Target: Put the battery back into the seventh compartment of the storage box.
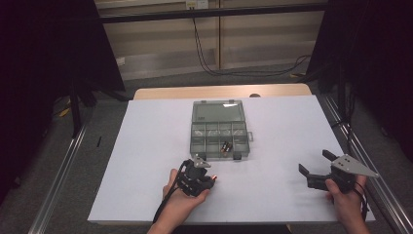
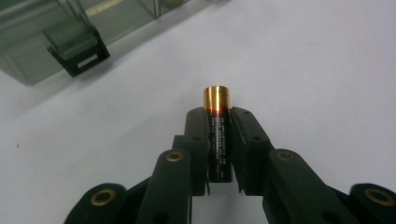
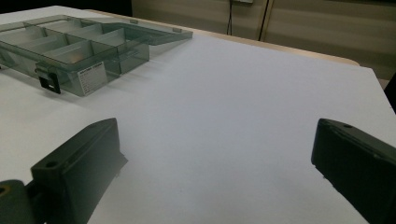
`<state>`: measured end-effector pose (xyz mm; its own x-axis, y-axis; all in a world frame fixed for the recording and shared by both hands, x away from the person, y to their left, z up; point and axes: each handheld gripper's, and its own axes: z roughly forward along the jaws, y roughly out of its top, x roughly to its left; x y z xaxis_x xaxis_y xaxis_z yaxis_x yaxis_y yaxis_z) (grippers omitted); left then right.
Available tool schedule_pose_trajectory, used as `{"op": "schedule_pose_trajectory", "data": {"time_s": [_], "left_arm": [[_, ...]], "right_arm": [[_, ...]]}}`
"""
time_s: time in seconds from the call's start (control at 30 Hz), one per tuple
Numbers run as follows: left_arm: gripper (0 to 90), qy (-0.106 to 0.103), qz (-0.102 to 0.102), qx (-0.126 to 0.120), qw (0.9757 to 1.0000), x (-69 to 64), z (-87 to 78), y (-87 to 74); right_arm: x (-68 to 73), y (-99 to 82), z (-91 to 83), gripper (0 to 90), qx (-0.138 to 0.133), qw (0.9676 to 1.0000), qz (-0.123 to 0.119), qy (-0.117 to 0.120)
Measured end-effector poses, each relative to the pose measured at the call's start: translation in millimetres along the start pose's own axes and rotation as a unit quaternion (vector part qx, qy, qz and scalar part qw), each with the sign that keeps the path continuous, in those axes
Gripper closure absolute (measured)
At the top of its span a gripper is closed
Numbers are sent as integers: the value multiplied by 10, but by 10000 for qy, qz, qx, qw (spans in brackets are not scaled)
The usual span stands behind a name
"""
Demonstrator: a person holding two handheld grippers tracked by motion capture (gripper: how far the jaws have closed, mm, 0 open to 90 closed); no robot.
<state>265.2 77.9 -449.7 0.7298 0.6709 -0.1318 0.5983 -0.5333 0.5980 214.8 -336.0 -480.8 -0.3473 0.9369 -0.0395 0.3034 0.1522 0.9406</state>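
two tools, left tool (image 2: 218, 122) clamped on a battery (image 2: 218, 135), right tool (image 3: 215, 163) jaws wide apart, empty

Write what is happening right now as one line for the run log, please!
left gripper: shut on battery | right gripper: open, holds nothing | organizer box: lid open, batteries inside

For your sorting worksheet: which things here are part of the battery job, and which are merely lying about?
In the job:
- battery, clamped in the left gripper
- compartment box, lid open, with batteries in one compartment

Lying about:
- right gripper, open over the white table cover
- wall cables
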Motion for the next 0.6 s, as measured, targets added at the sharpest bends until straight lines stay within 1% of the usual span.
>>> {"op": "schedule_pose_trajectory", "data": {"time_s": [0.1,0.2,0.23,0.33,0.37,0.4,0.53,0.57,0.6], "left_arm": [[771,-40,23,-34,10000,0,-6,81],[771,-10,34,-79,10000,-2,-15,155],[771,-52,27,-101,9999,0,-16,175],[771,-80,22,-168,9998,12,-12,229],[771,-69,44,-125,9999,24,-20,253],[771,-62,-20,-211,9998,29,-12,268],[771,-72,-44,-235,9997,85,-34,366],[771,-82,-90,-280,9995,92,-40,386],[771,-78,-62,-252,9996,105,-52,410]], "right_arm": [[1,-1,-2,9,-6,10000,-2,9],[2,-2,-1,9,-11,10000,-6,25],[2,-2,-1,11,-15,10000,-12,22],[3,-2,-1,11,-18,10000,-9,48],[2,-2,-3,11,-19,10000,1,49],[-1,-2,-2,11,-26,10000,5,51],[-1,-3,-3,10,-28,10000,30,43],[-2,-2,-3,10,-20,10000,24,50],[-2,-2,-3,9,-20,10000,30,46]]}}
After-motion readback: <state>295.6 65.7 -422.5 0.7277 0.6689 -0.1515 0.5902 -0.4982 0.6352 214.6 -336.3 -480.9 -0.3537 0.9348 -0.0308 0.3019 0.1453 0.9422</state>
